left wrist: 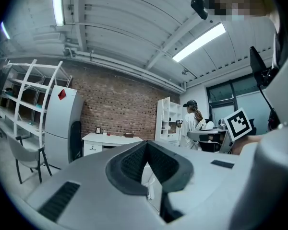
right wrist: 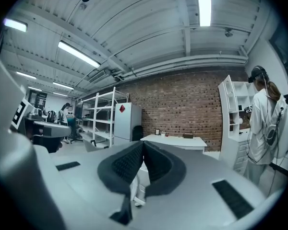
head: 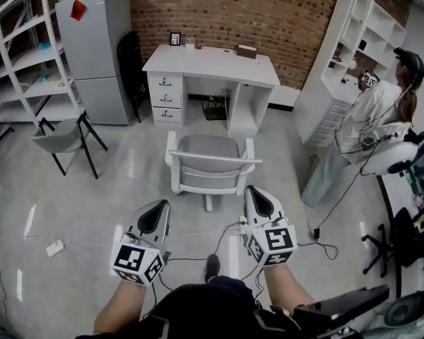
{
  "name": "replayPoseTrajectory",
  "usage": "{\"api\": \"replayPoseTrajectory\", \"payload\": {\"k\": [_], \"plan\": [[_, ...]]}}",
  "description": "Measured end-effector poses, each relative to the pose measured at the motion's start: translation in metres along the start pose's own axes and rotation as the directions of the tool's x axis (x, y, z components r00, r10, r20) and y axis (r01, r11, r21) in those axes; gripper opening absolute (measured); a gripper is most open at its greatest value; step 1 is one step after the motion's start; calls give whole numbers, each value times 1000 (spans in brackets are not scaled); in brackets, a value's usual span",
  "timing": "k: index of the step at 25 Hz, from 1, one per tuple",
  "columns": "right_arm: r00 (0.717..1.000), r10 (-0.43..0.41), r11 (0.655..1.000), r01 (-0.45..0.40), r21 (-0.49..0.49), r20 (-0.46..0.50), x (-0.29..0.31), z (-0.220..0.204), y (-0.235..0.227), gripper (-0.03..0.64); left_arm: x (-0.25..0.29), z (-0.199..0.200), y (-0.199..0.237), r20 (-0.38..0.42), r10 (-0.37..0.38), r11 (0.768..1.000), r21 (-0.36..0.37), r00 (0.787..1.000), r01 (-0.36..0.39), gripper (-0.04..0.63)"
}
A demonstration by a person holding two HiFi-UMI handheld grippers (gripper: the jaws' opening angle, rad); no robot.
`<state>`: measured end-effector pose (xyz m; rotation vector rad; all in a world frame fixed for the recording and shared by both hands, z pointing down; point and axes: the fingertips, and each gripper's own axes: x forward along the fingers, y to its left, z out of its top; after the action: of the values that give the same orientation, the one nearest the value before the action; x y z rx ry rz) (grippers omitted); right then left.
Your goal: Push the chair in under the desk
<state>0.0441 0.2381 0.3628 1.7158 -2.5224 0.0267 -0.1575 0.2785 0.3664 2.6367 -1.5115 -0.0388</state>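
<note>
A white-framed chair with a grey seat stands on the floor, its back toward me, a short way out from the white desk at the brick wall. My left gripper is shut and empty, just short of the chair's back on the left. My right gripper is shut too, close to the backrest's right end. In the left gripper view the closed jaws point level at the desk. The right gripper view shows the same closed jaws, with a white piece of the chair below them.
A grey fridge and a black chair stand left of the desk, with white shelving and a grey folding chair further left. A white bookcase and a person are at the right. Cables cross the floor near my feet.
</note>
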Motion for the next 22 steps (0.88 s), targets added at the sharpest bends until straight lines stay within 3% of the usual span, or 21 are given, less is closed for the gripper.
{"api": "replayPoseTrajectory", "payload": {"k": [22], "plan": [[1000, 20, 998, -20, 61, -2, 86, -7, -126, 8, 156, -2, 0, -81, 18, 998, 59, 997, -13, 8]]}}
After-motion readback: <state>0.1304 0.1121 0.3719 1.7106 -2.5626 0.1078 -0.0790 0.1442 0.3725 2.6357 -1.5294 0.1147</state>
